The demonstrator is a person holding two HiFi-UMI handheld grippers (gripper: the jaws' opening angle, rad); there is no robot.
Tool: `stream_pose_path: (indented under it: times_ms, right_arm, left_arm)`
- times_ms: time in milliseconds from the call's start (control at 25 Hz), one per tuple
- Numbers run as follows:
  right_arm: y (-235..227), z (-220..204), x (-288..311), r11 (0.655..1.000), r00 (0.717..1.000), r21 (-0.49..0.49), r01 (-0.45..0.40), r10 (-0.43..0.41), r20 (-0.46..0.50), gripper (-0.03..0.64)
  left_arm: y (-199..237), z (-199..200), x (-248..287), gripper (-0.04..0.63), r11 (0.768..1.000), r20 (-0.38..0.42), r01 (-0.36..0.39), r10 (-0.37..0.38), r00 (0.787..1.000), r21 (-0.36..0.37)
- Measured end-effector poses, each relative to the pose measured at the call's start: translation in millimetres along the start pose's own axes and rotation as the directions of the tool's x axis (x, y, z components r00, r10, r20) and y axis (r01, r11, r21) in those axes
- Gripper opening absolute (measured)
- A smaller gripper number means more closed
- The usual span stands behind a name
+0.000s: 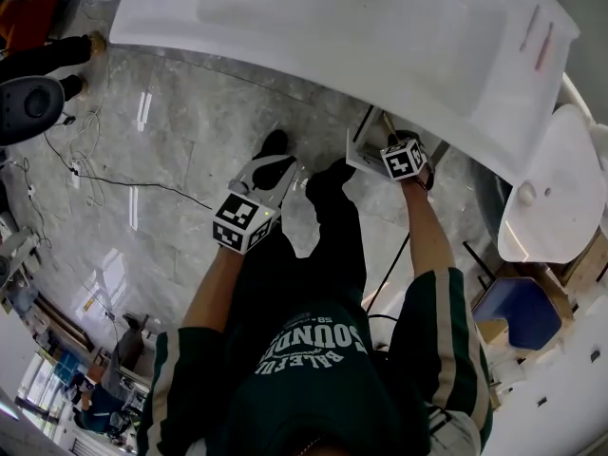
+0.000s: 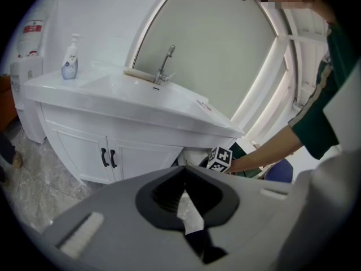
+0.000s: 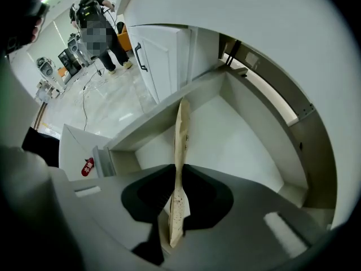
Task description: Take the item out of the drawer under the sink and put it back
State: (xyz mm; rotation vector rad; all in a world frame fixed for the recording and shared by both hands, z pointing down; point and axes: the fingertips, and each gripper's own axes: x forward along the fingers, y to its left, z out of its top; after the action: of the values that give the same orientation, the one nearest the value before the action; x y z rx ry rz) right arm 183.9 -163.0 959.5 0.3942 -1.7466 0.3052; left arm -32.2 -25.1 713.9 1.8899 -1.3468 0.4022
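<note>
The right gripper [image 1: 403, 159] points down into the drawer [image 1: 365, 148] under the white sink [image 1: 313, 36]. The left gripper [image 1: 271, 171] is over the grey floor [image 1: 180, 141].

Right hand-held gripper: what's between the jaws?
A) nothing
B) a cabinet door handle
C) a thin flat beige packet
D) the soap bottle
C: in the right gripper view the right hand-held gripper pinches a thin beige packet edge-on, above the open white drawer.
</note>
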Motion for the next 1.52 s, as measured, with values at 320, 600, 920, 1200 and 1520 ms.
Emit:
stream_pose_path:
  times_ms: [320,600,920,1200,1520]
  right_arm:
    - [-2.0,-2.6,-23.3,0.998,0.999,-0.051,0.033,-0.032,0.013,0.038]
    - [0.2,5.2,-57.9,0.997,0.996,-0.029,0.078,-0.076,0.050,0.038]
    - [30.9,20.3,-113.5,0.998,0.991,0.009,0.060,-0.061,0.119,0.035]
    - [68.5,40.5,-165.1,0.995,0.977,0.072,0.069,-0.082,0.196,0.035]
    - [117.5,70.9,-206.9,0.989,0.952,0.144,0.038,-0.080,0.296,0.035]
  left_arm:
    - [-6.8,16.7,0.8,0.051,0.999,-0.001,0.025,-0.025,1.000,0.040]
    - [-10.1,41.6,-3.6,0.051,0.991,0.009,0.076,-0.078,0.997,0.112]
    - [-16.1,78.1,-18.7,0.051,0.975,0.016,0.135,-0.140,0.990,0.176]
    - [-26.2,106.4,-27.7,0.051,0.947,0.021,0.204,-0.215,0.976,0.247]
    - [-26.3,128.0,-47.4,0.051,0.922,0.022,0.237,-0.256,0.966,0.307]
